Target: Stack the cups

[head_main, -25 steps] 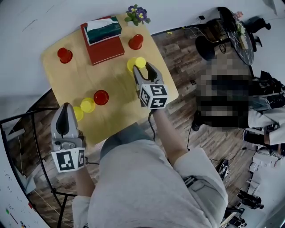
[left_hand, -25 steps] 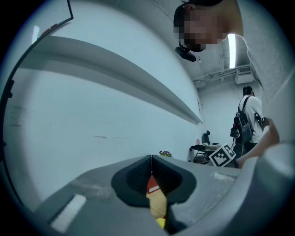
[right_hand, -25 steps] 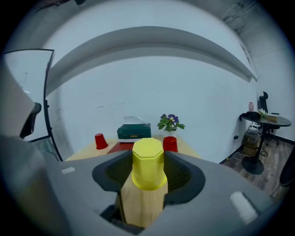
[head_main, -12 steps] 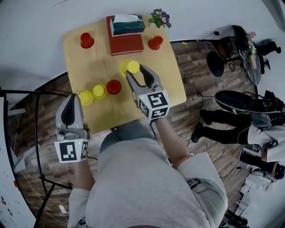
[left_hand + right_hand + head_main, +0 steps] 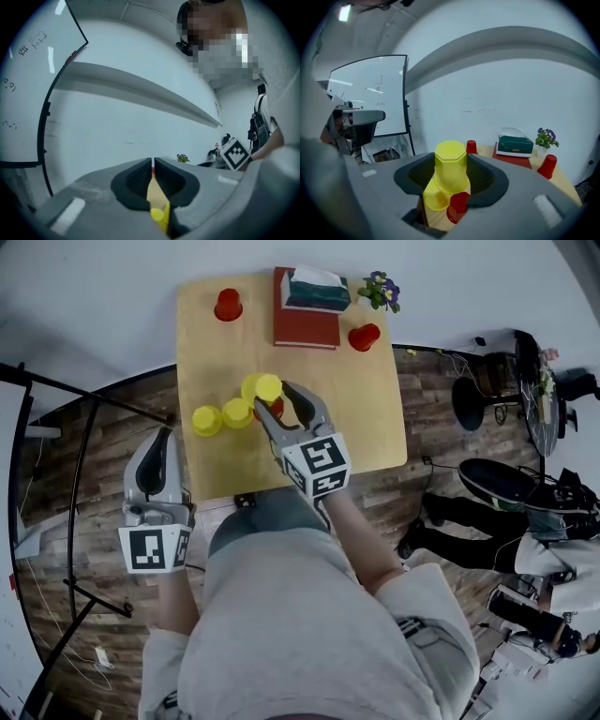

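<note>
My right gripper [image 5: 273,397] is shut on an upside-down yellow cup [image 5: 263,387] [image 5: 451,167], held just above a red cup [image 5: 274,410] [image 5: 458,206] on the wooden table [image 5: 375,418]. Right beside them stand two more upside-down yellow cups [image 5: 236,412] [image 5: 207,420]; one yellow cup [image 5: 435,197] shows under the held one. Two more red cups [image 5: 228,304] [image 5: 364,337] stand at the far side. My left gripper [image 5: 162,444] [image 5: 153,171] is shut and empty, hanging off the table's near left corner.
A red book [image 5: 306,326] with a green tissue box [image 5: 316,289] [image 5: 515,145] on it lies at the table's far edge, beside a small flower pot [image 5: 380,290] [image 5: 546,138]. A black metal frame [image 5: 89,418] stands left of the table. Chairs and gear are at the right.
My right gripper has carried the yellow cup left and nearer, from the table's right middle to above the red cup by the yellow pair. The left gripper has stayed shut near the table's edge.
</note>
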Demonstrator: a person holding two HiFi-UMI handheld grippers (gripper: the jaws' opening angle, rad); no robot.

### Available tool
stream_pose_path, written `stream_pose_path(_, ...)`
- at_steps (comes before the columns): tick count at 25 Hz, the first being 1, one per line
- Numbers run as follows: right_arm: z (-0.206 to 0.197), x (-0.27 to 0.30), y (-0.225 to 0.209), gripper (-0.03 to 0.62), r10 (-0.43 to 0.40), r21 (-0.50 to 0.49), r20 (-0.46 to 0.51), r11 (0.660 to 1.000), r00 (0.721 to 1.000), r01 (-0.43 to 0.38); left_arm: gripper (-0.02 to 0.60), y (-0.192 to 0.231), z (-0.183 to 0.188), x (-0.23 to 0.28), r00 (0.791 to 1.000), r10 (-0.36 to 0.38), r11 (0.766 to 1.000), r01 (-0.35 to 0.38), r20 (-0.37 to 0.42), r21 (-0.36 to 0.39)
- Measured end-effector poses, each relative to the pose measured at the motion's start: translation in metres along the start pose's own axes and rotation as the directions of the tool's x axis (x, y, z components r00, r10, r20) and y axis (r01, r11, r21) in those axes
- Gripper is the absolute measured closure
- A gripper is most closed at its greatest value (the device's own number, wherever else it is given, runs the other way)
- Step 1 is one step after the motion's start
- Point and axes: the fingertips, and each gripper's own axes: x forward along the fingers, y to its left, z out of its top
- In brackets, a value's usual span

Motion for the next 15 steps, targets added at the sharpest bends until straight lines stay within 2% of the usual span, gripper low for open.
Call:
stream_pose_path(7, -0.010, 0.018, 0.040, 0.381, 0.080, -0.030, -0.047, 0.996, 0.996, -0.082, 0.561, 0.015, -0.005, -0.025, 0.998, 0.055, 0.998, -0.055, -0.002, -0.011)
stream_pose_path(15, -0.022, 0.034, 0.067, 0.380, 0.131, -0.048, -0.106, 0.989, 0.986, -0.137, 0.561, 0.028, -0.012, -0.045, 0.994, 0.104, 0.994, -0.105, -0.015, -0.026)
